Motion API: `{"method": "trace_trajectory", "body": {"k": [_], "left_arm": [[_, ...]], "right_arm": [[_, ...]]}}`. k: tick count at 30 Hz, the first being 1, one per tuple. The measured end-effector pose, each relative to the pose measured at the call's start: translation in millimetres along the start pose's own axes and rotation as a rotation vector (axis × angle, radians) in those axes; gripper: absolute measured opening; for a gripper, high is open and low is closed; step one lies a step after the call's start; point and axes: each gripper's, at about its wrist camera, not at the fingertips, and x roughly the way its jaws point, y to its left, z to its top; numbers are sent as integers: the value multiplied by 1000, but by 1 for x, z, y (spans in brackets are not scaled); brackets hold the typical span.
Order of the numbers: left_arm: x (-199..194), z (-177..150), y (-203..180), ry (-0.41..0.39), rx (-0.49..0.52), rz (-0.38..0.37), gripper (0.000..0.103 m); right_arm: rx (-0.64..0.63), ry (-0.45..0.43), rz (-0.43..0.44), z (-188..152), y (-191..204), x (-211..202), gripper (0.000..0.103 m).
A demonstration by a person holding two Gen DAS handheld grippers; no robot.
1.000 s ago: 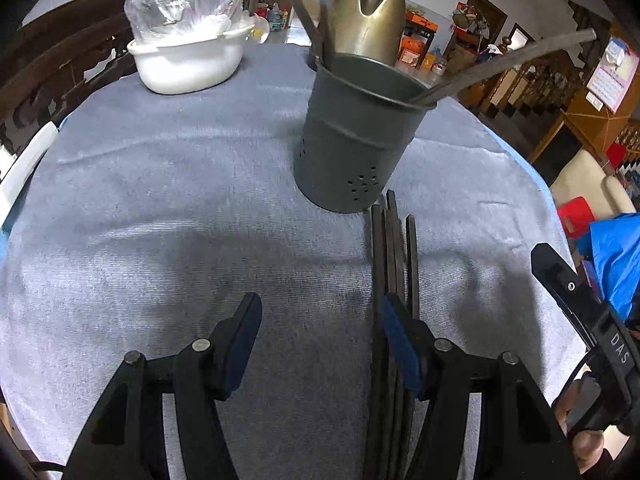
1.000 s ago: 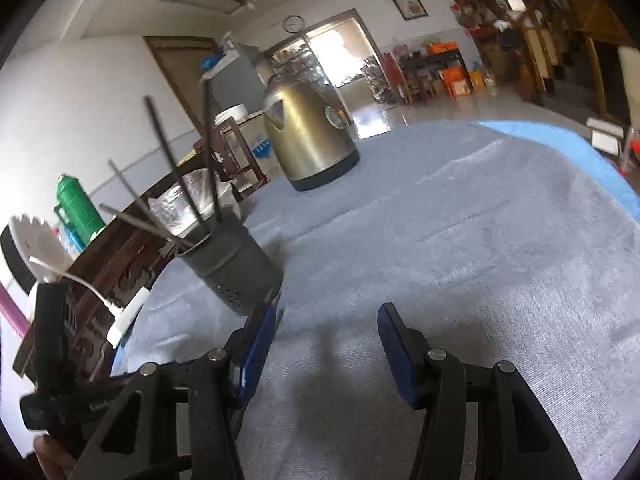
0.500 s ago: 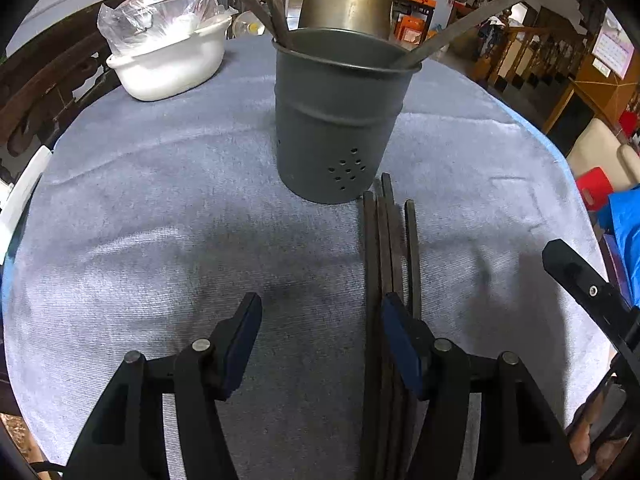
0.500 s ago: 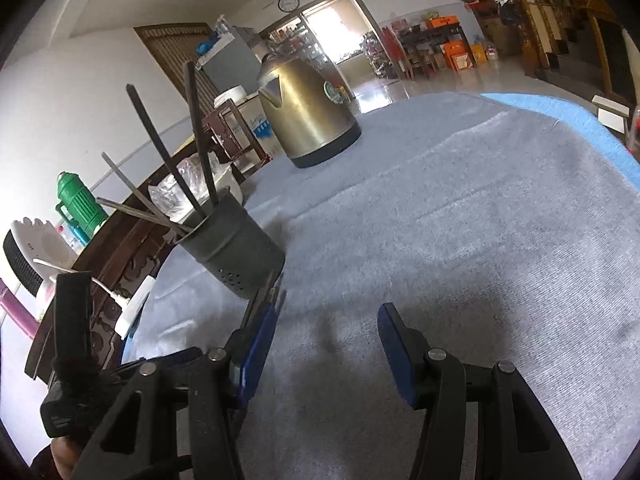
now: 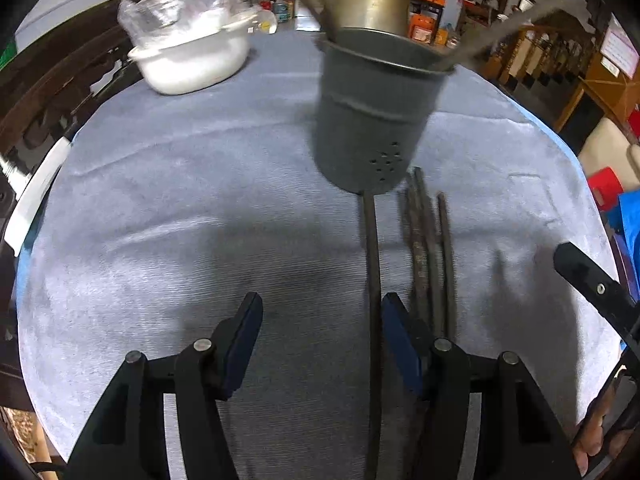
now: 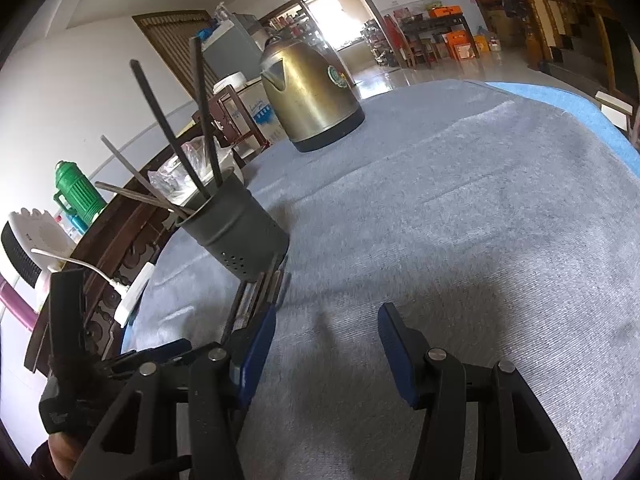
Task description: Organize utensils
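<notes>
In the left wrist view, the left tool (image 5: 322, 344) stood open with one dark chopstick (image 5: 372, 280) between its pads, probably not pinched yet. The stick ran straight up the frame to the grey utensil holder (image 5: 372, 120). The right tool (image 6: 326, 340) was open, holding nothing.

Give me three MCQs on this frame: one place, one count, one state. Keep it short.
1. Where do the loose chopsticks lie?
A. on the cloth in front of the grey holder
B. inside the white bowl
C. on top of the kettle

2. How many sticks stand in the grey holder in the right wrist view?
A. one
B. four
C. nine

3. The left hand-held gripper is:
A. shut on the kettle
B. open, one chopstick between its jaws
C. shut on the bowl

Answers: 1 A, they rest on the cloth at its base. 2 B, four dark sticks stand out. 3 B, pads apart.
</notes>
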Motion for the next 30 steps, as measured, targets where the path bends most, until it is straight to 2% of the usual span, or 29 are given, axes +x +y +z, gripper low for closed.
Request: {"method": "trace_trajectory", "body": {"k": [3,4,5,6,8,11,14,17,25,30], "left_arm": [[-3,-1,12,0,-25,5,58],[-6,-3,17,1,-32,2,56],[-7,-3,20,2,-35,0,55],[-8,-3,22,1,-38,-6,54],[-10,-3,24,-5,-38,-16,53],[-8,-5,21,-4,-38,-30,45],[-8,-6,21,-2,-50,-54,45],[-12,-8,19,-8,-43,-68,45],[-13,-12,15,-1,-44,-92,45],[-12,-13,15,-1,-39,-89,45]], "right_arm": [[-12,14,0,0,4,2,57],[-17,21,2,-1,6,3,54],[-25,32,10,-2,9,4,43],[-37,52,23,-3,13,7,38],[-64,99,32,-5,22,14,36],[-118,165,27,-11,40,26,35],[-156,233,6,-18,54,40,35],[-178,273,-33,-24,62,51,29],[-201,309,-94,-23,75,59,29],[-274,306,-149,-26,83,59,24]]}}
